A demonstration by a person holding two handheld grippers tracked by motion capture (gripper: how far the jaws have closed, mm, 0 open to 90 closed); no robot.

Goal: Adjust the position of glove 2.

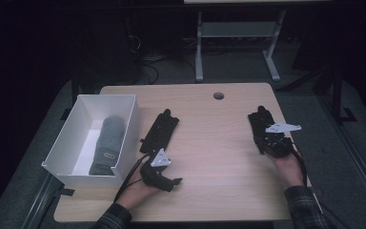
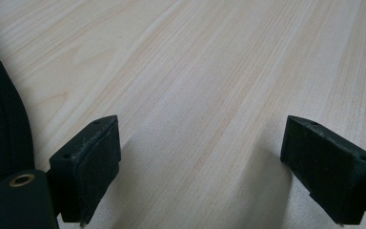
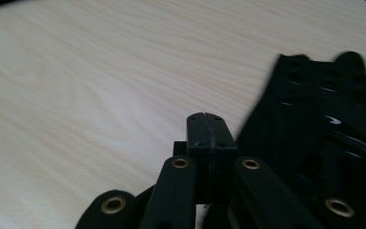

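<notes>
Right gripper [image 3: 206, 125]: jaws closed, nothing between them, just beside right black glove [image 1: 262, 125]. Left gripper [image 2: 209, 162]: jaws open, empty, over bare surface [image 1: 209, 138], left black glove [image 1: 161, 129] near. Risk: closed jaws may shove the glove instead of pinching it.
</notes>
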